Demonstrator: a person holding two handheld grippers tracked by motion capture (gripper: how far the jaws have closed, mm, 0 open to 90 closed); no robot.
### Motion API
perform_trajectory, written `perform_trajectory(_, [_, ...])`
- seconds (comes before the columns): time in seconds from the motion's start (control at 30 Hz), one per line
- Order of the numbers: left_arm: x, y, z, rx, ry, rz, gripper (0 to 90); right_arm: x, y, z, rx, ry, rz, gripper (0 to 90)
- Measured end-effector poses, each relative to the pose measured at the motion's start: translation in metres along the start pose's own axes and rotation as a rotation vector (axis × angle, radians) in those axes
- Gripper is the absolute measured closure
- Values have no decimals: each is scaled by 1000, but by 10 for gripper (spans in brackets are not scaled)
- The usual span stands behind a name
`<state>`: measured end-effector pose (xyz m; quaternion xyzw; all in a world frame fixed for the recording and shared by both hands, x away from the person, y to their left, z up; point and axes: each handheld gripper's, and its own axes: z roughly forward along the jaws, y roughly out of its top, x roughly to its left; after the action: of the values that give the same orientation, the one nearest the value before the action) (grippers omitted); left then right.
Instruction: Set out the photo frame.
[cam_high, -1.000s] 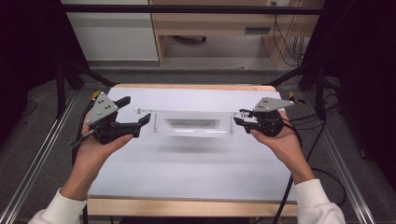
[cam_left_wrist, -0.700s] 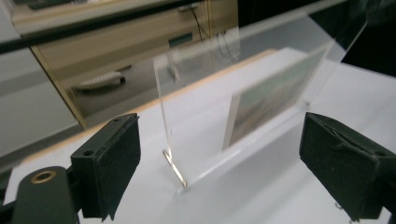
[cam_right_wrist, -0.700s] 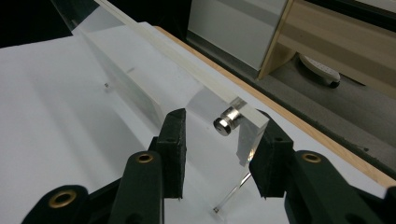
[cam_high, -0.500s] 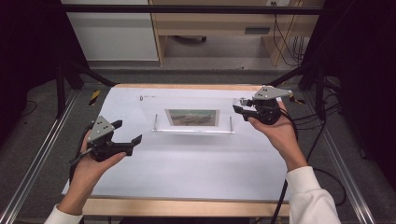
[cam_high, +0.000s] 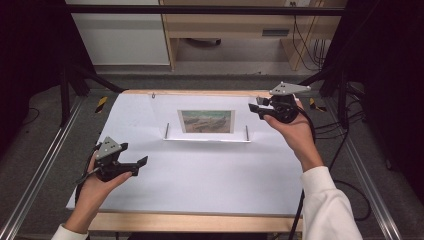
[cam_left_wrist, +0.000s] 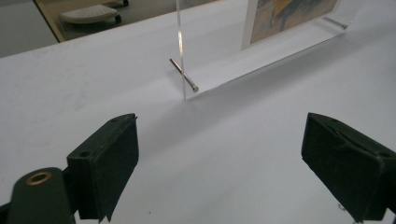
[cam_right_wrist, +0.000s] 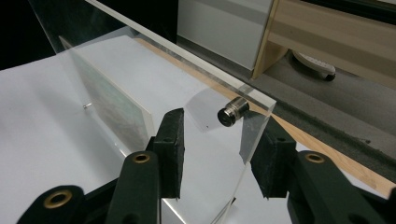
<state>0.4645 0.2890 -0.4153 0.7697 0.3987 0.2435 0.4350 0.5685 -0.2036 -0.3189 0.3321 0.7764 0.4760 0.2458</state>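
Right gripper (cam_right_wrist: 217, 135) is set astride the top right corner of the clear acrylic photo frame (cam_high: 170, 112), one pad in front of the panel and one behind, just below the silver corner bolt (cam_right_wrist: 232, 111). Whether the pads are pressed on the acrylic or merely stand around it cannot be told; the jaws are partly closed. The corner is probably chosen because it is bare acrylic away from the print, so the photo (cam_high: 207, 121) is not covered or smudged, and a steadying hold is given high up where a tilt would start.

The frame is stood upright at the far middle of the white table sheet (cam_high: 210, 175), print facing the person. It is borne on two metal pins (cam_left_wrist: 183, 74) passed through its lower edge, which serve as feet; that is judged to be why it stands without a second hold.

Left gripper (cam_high: 142, 162) is held low over the sheet near the front left, well apart from the frame. Its jaws have just been opening and are spread wide, with nothing between them, as seen in the left gripper view (cam_left_wrist: 219, 140). It is aimed at the frame's near bottom corner, likely kept ready should the frame tip.
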Motion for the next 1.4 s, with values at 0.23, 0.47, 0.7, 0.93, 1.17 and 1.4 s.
perform_trajectory(0.23, [5, -13, -2, 33, 9, -5, 108, -8, 2, 7, -8, -6, 29, 591])
perform_trajectory(0.47, [9, -21, -4, 49, 11, -12, 108, -16, 5, 15, -3, -14, 46, 592])
perform_trajectory(0.7, [12, -30, -6, 65, 16, -16, 108, -22, 6, 22, -13, -21, 69, 592])
perform_trajectory(0.93, [15, -35, -6, 76, 23, -23, 107, -26, 7, 26, -13, -24, 92, 591])
perform_trajectory(1.17, [18, -39, -7, 81, 25, -31, 107, -27, 8, 28, -12, -26, 101, 591])
perform_trajectory(1.4, [18, -40, -6, 92, 26, -32, 107, -26, 8, 29, -11, -48, 106, 583])
